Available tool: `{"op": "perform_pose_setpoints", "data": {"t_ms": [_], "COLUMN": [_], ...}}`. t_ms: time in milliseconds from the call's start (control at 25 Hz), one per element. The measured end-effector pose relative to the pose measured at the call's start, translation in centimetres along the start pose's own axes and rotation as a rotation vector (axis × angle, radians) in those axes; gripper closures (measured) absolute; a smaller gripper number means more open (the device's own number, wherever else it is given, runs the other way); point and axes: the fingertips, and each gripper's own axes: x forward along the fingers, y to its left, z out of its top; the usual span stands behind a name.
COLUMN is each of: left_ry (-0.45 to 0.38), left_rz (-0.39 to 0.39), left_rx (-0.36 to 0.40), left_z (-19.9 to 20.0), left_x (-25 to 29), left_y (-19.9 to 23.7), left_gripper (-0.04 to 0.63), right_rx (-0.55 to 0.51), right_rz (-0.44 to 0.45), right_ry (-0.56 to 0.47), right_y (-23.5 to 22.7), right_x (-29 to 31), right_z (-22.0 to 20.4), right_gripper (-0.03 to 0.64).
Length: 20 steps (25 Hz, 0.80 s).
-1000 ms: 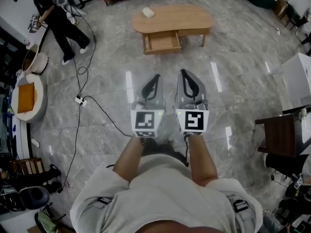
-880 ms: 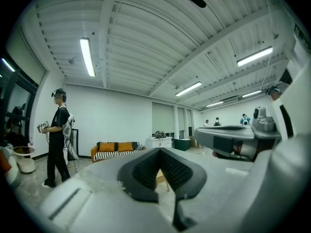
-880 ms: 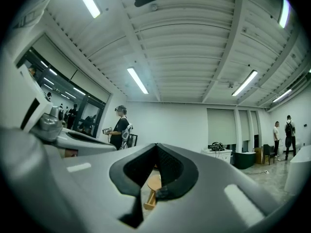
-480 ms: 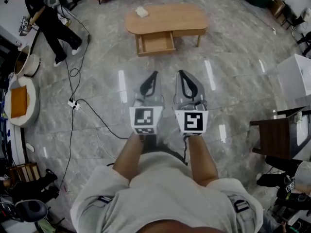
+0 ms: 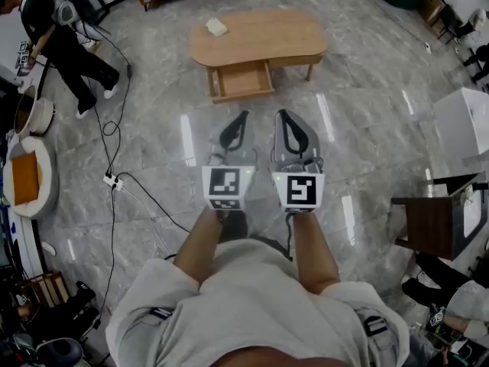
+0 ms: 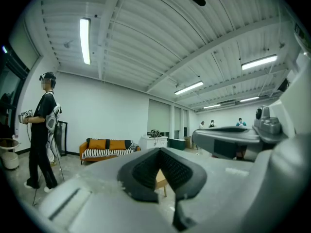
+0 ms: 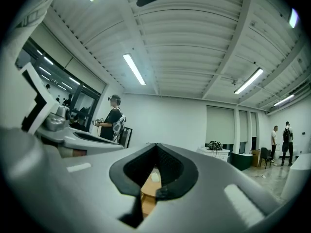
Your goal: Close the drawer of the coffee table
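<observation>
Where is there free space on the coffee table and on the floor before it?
The table top is bare right of the white item. The floor before the open drawer is free. The left side is crowded: a power strip and a person.

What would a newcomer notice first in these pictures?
Two grey tools, the left tool and right tool, held side by side with jaws shut and empty, fill the middle of the head view. Ahead of them stands an oval wooden coffee table with its drawer pulled open. A person in black stands at the far left.
</observation>
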Motion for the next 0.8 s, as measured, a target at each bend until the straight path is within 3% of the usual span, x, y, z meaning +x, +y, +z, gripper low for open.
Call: {"op": "perform_pose_setpoints", "data": {"t_ms": [480,800], "left_ry": [-0.022,-0.007], "left_rz": [0.027,0.066], "left_rx": [-0.018,-0.030], "left_z": [1.2,0.0], "left_x": [6.1,9.4], "left_y": [11.1,14.0], "left_gripper": [0.574,0.574], "right_rx": [-0.028,-0.028], "right_rz": [0.007,0.064], "right_ry": [-0.024,-0.018], "right_y": [1.9,2.1], "right_x": [12.4,17.4], "right_z": [0.8,-0.4], "right_gripper": [0.611,0.611]}}
